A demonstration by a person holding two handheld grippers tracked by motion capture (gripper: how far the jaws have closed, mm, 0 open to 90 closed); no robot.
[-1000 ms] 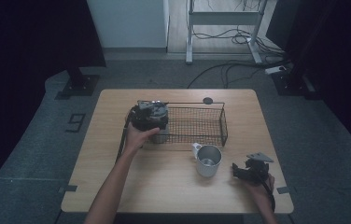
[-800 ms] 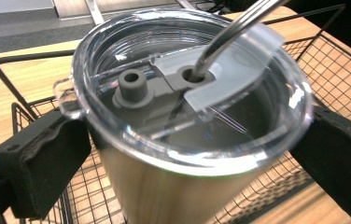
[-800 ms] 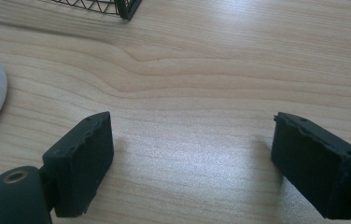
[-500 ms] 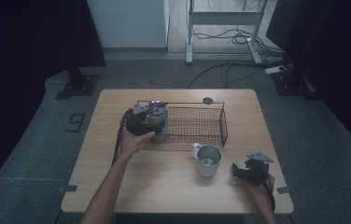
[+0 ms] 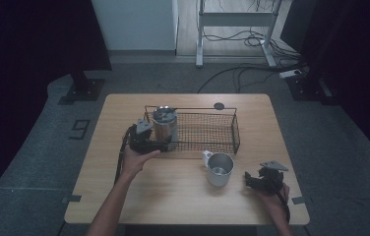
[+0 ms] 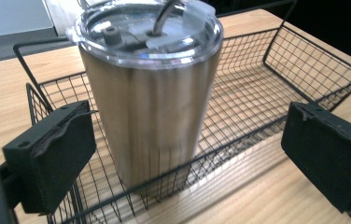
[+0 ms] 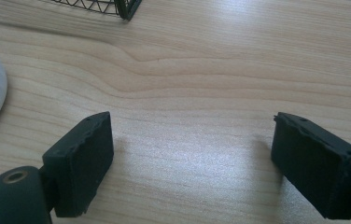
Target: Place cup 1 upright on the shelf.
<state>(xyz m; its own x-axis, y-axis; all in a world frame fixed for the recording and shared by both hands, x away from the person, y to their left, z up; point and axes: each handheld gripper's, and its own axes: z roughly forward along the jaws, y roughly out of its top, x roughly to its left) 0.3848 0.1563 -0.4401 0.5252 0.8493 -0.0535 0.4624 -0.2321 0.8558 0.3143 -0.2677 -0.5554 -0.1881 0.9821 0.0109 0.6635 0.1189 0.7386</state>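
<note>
Steel tumbler stands upright in the wire basket's left end, between the left hand-held gripper's spread jaws. Back straight out to avoid tipping it. Right hand-held gripper rests spread on the tabletop, beside a mug.

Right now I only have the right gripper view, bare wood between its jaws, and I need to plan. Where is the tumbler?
Observer: The steel tumbler stands upright in the left end of the wire basket.
Operator: Is the left gripper on it?
Observer: No, the left gripper is open, its jaws apart on either side of the tumbler.
Operator: What's the pale thing at my left edge?
Observer: A metal mug standing on the table, outside the basket.
</note>
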